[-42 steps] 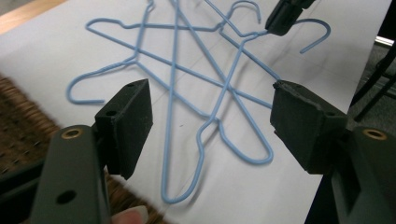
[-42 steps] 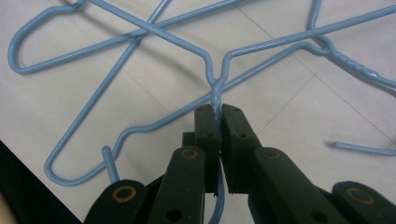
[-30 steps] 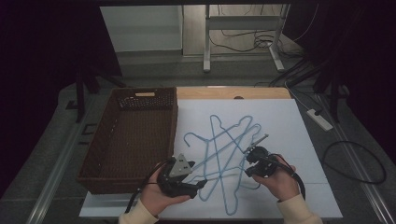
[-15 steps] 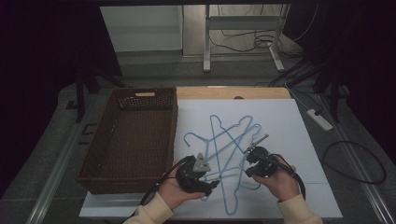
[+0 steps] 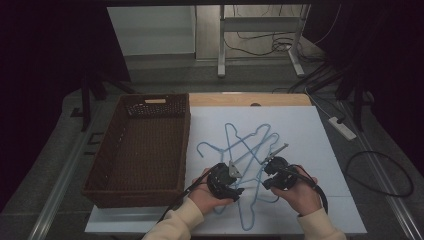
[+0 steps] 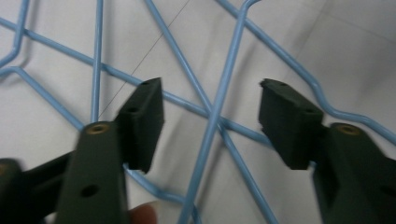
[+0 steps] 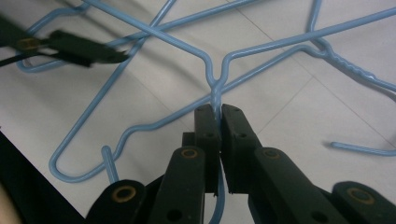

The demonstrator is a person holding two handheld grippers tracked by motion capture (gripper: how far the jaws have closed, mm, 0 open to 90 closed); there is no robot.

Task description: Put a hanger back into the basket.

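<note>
**Several tangled hangers, one clamped, one about to be pinched**

Several blue wire hangers (image 5: 245, 150) lie crossed in a heap on the white table sheet (image 5: 300, 125), just right of the empty brown wicker basket (image 5: 140, 150). The right gripper (image 7: 219, 109) is clamped on the neck of one hanger, just below where its two shoulders meet. The left gripper (image 6: 210, 109) has its jaws apart but has just been closing; a blue wire runs up between the pads, and neither pad presses on it yet.

The risk, as I judge it, is in the tangle. Two or three wires cross right beneath the left jaws, so closing here could catch a neighbouring hanger along with the intended one, or nip a crossing point and let a wire spring out. Pulling the clamped hanger while its shoulders are threaded through the others would likely drag the whole heap across the sheet rather than free one.

Compared with a second ago, the left hand has moved right and down, from the basket's corner into the heap. The right hand has held its place.
</note>
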